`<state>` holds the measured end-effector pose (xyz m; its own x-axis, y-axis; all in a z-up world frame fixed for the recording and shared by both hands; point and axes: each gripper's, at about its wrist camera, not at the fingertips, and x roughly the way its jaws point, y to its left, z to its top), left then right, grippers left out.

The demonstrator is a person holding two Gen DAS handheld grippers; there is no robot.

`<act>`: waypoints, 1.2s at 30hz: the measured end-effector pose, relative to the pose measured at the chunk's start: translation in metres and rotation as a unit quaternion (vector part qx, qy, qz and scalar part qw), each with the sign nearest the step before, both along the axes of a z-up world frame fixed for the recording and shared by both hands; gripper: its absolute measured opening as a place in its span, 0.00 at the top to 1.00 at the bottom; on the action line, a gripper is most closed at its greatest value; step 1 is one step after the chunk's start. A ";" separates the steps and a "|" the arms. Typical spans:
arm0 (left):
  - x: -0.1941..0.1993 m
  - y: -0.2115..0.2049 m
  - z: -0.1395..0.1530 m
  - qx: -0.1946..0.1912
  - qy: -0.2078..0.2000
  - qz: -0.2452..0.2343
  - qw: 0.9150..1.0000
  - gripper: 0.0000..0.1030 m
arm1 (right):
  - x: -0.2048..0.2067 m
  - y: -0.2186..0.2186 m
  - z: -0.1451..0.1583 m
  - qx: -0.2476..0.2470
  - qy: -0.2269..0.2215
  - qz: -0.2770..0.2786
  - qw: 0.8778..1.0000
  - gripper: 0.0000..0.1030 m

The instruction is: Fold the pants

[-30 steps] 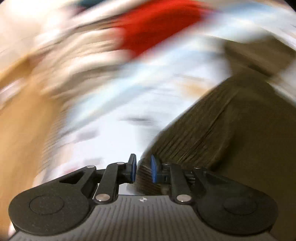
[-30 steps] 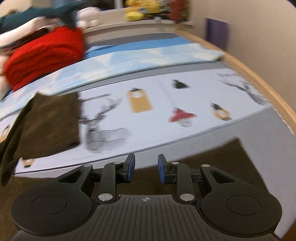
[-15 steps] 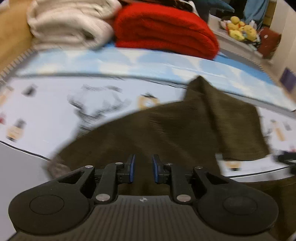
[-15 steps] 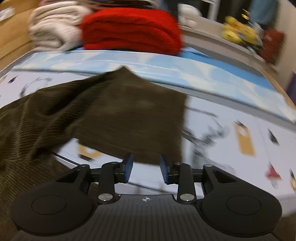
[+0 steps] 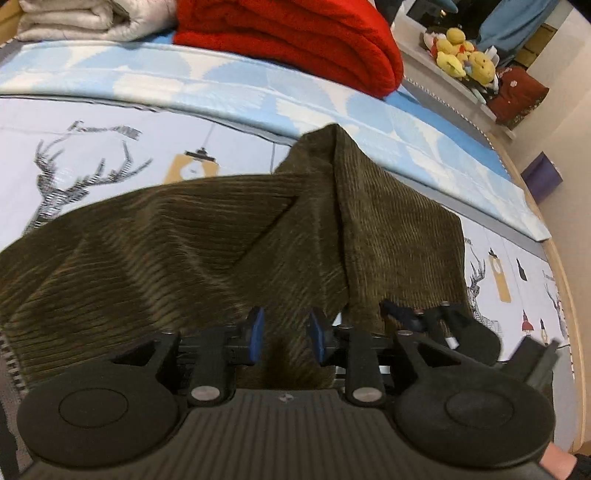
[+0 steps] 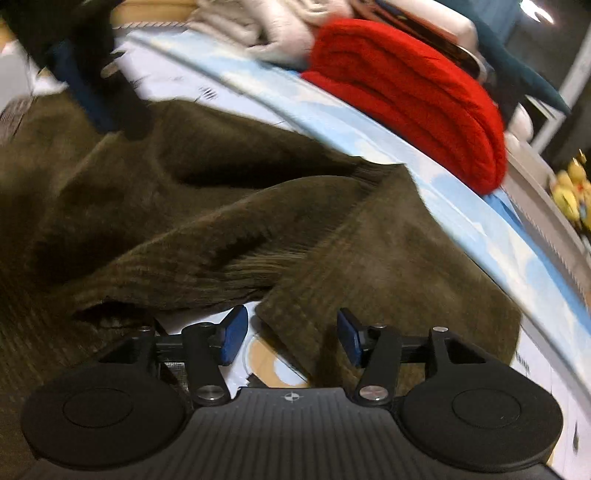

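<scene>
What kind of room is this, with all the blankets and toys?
Probably a bedroom. The brown pants lie on a bed with a reindeer-print sheet, a folded red blanket sits at the back, and yellow plush toys rest on a ledge.

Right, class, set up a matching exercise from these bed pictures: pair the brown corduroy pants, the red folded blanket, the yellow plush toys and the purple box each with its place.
Things:
1. brown corduroy pants
2. red folded blanket
3. yellow plush toys
4. purple box

Places:
A. on the shelf beyond the bed
B. on the floor by the wall
C. spread on the deer-print sheet
D. at the bed's far side, beside the beige bedding

Pairs: 1-C, 2-D, 3-A, 4-B
</scene>
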<state>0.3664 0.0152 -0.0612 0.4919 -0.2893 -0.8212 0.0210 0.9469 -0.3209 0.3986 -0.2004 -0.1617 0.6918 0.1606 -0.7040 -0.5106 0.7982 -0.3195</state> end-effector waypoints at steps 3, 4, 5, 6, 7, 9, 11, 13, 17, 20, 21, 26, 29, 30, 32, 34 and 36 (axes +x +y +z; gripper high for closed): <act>0.009 -0.008 -0.010 -0.009 0.016 -0.009 1.000 0.68 | 0.000 0.002 -0.008 -0.022 -0.027 0.016 0.999 0.50; 0.011 -0.012 -0.013 -0.011 0.021 -0.015 1.000 0.66 | 0.002 0.000 -0.006 -0.021 -0.028 0.017 0.999 0.65; 0.014 -0.017 -0.016 -0.012 0.025 -0.023 0.999 0.64 | 0.005 -0.005 -0.002 -0.010 -0.025 0.012 1.000 0.70; 0.016 -0.022 -0.019 -0.012 0.026 -0.032 0.999 0.57 | 0.007 -0.012 0.004 0.009 -0.027 0.005 1.000 0.71; 0.018 -0.027 -0.021 -0.012 0.028 -0.041 0.999 0.48 | 0.008 -0.022 0.013 0.031 -0.032 -0.005 0.999 0.76; 0.021 -0.039 -0.028 0.002 0.032 -0.056 0.998 0.37 | 0.013 -0.048 0.036 0.066 -0.044 -0.038 0.996 0.85; 0.024 -0.049 -0.036 0.026 0.033 -0.068 0.997 0.37 | 0.020 -0.087 0.070 0.119 -0.056 -0.091 0.987 0.90; 0.026 -0.056 -0.046 0.061 0.036 -0.085 0.994 0.38 | 0.024 -0.133 0.110 0.171 -0.077 -0.141 0.972 0.92; 0.029 -0.058 -0.063 0.113 0.033 -0.118 0.986 0.82 | 0.030 -0.220 0.187 0.232 -0.110 -0.207 0.944 0.94; 0.031 -0.048 -0.063 0.098 0.029 -0.113 0.988 0.86 | 0.035 -0.271 0.238 0.252 -0.131 -0.235 0.930 0.95; 0.032 -0.046 -0.059 0.091 0.026 -0.115 0.989 0.86 | 0.037 -0.288 0.254 0.254 -0.138 -0.245 0.925 0.95; 0.028 -0.046 -0.045 0.072 0.002 -0.154 0.985 0.87 | 0.050 -0.367 0.301 0.240 -0.153 -0.323 0.903 0.95; 0.025 -0.046 -0.040 0.065 -0.014 -0.193 0.979 0.87 | 0.070 -0.405 0.291 0.197 -0.127 -0.395 0.888 0.95; 0.024 -0.046 -0.040 0.063 -0.017 -0.207 0.976 0.86 | 0.075 -0.416 0.280 0.179 -0.118 -0.422 0.881 0.95; 0.021 -0.048 -0.040 0.057 -0.015 -0.236 0.970 0.82 | 0.082 -0.438 0.249 0.155 -0.102 -0.476 0.859 0.95; 0.018 -0.051 -0.040 0.050 -0.007 -0.268 0.962 0.52 | 0.083 -0.450 0.207 0.110 -0.108 -0.535 0.831 0.89; 0.014 -0.049 -0.035 0.035 -0.007 -0.291 0.956 0.32 | 0.080 -0.454 0.168 0.087 -0.082 -0.587 0.801 0.60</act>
